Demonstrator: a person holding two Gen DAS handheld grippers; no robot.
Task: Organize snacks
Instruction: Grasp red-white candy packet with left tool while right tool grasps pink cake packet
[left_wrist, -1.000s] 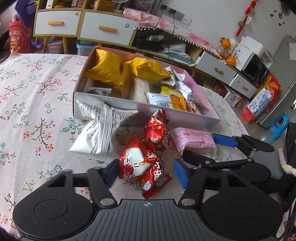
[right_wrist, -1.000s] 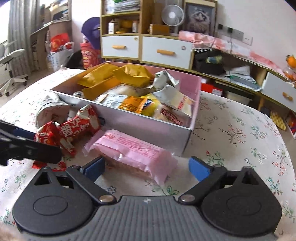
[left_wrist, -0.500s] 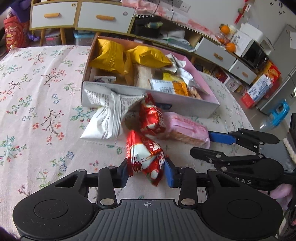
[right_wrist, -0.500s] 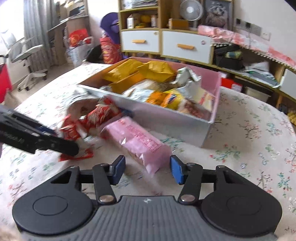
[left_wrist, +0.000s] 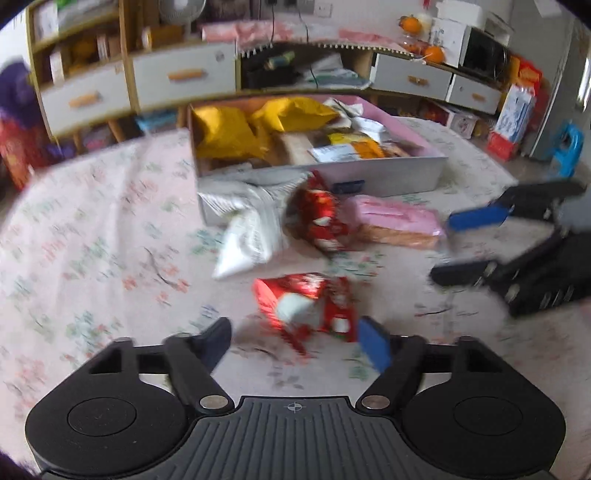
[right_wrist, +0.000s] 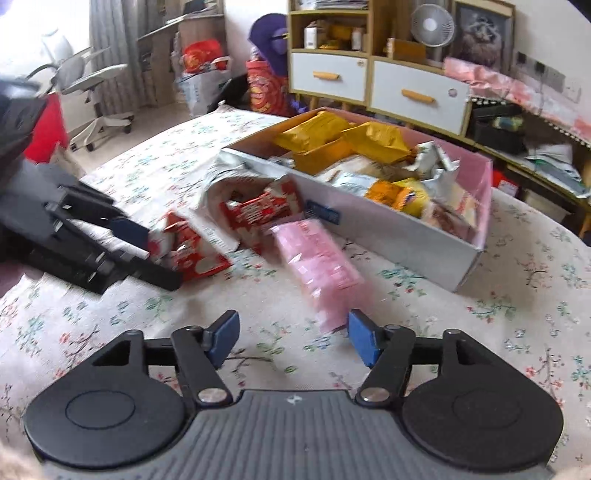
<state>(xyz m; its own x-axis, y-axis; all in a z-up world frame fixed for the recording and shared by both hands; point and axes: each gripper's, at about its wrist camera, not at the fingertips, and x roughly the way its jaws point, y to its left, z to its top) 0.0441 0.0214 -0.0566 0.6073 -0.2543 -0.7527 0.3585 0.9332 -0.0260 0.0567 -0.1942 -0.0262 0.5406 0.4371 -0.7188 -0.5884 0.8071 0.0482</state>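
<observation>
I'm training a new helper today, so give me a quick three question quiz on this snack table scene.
1. True or false: the pink packet lies inside the box.
2. Which gripper has a red packet between its open jaws: A left gripper, B right gripper?
3. What colour are the big bags at the box's far end?

Key: 1 false; 2 A; 3 yellow.

Cluttered home — drawer cabinet (right_wrist: 373, 79), floral tablecloth (right_wrist: 517, 295)
</observation>
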